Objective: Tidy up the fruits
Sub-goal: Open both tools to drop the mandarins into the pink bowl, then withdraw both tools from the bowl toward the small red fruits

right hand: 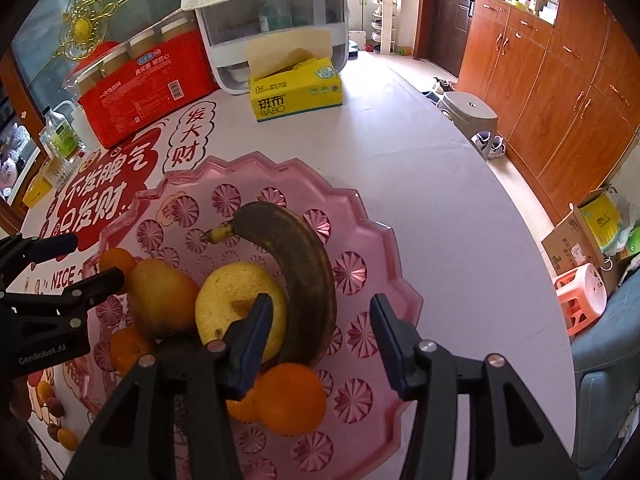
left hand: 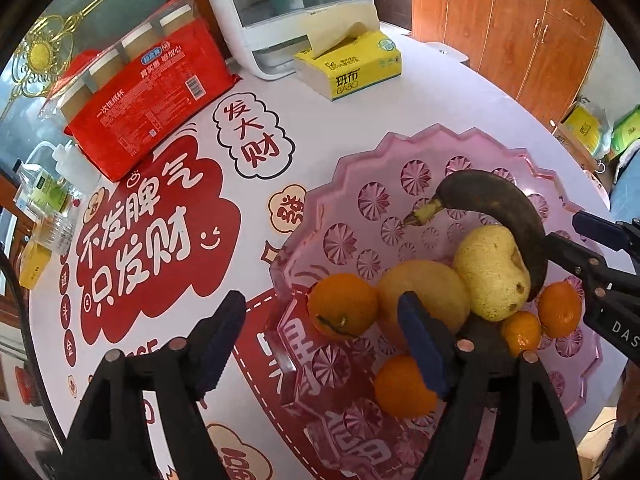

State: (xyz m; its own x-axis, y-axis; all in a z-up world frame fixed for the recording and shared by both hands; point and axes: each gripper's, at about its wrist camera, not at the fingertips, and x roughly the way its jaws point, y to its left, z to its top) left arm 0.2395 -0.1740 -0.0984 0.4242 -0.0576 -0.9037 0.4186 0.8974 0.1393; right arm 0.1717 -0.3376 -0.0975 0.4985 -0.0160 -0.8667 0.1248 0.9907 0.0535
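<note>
A pink scalloped fruit tray [left hand: 400, 138] sits on the printed tablecloth and holds a dark brown banana [right hand: 300, 272], a pale yellow pear [right hand: 232, 304], a second yellow fruit [right hand: 160, 300] and several oranges. My left gripper [left hand: 320, 344] hovers open over the tray's near left rim, with one orange [left hand: 344, 308] just beyond its tips and untouched. Over the tray's near side my right gripper [right hand: 322, 340] is open. The banana's lower end lies between its fingers, with a gap on each side. Another orange [right hand: 292, 396] lies under it.
At the back stand a red pack of paper cups [left hand: 140, 92], a yellow tissue box [left hand: 352, 68] and a white appliance [left hand: 288, 12]. Bottles [left hand: 48, 196] sit at the table's left edge. Wooden cabinets [right hand: 560, 92], stools and cartons lie beyond the right edge.
</note>
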